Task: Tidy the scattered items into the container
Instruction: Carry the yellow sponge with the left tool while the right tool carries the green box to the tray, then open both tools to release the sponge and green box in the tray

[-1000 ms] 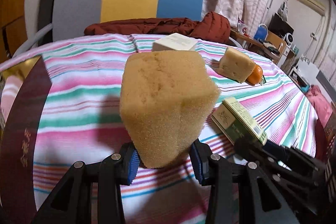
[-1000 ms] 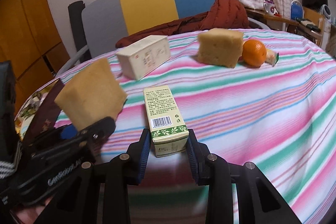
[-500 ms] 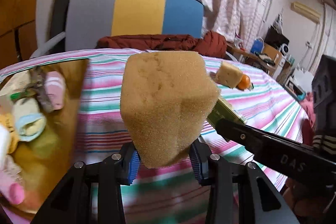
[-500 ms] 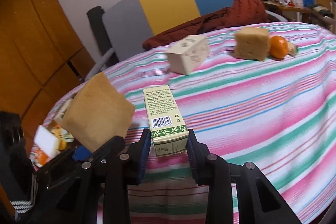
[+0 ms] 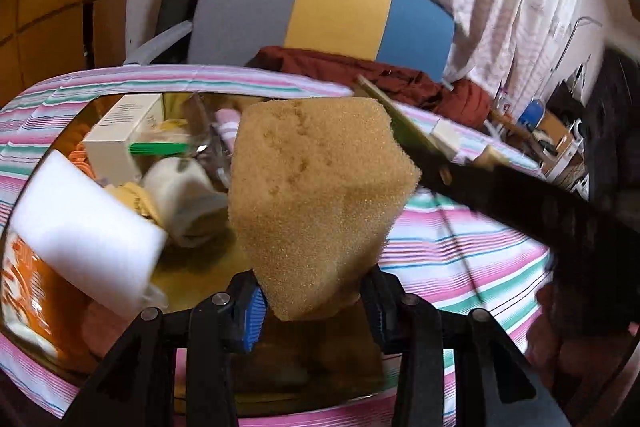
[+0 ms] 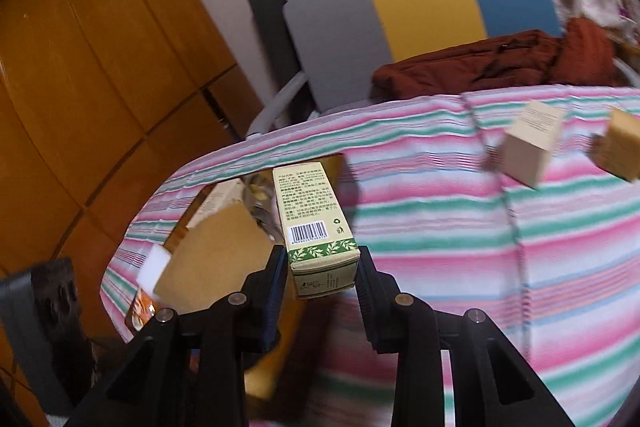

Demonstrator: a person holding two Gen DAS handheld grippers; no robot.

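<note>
My left gripper (image 5: 314,307) is shut on a tan sponge (image 5: 316,203) and holds it above the container (image 5: 192,267), a gold-lined box on the striped table. The sponge also shows in the right wrist view (image 6: 216,259). My right gripper (image 6: 322,277) is shut on a green and cream carton (image 6: 314,223), held near the container's right edge (image 6: 334,163). The right gripper's arm crosses the left wrist view (image 5: 520,203). The container holds a white foam block (image 5: 80,231), a white box (image 5: 120,135), rolled socks (image 5: 184,191) and other items.
On the striped tablecloth (image 6: 500,239) to the right lie a cream box (image 6: 530,147) and a second tan sponge (image 6: 622,147). A grey, yellow and blue chair (image 6: 420,11) with a dark red jacket (image 6: 500,63) stands behind the table. Wooden panels (image 6: 80,67) are at the left.
Both grippers have swung left with their loads, from over the open tablecloth to the container. The sponge now hangs over the container's contents and the carton is at its edge.
</note>
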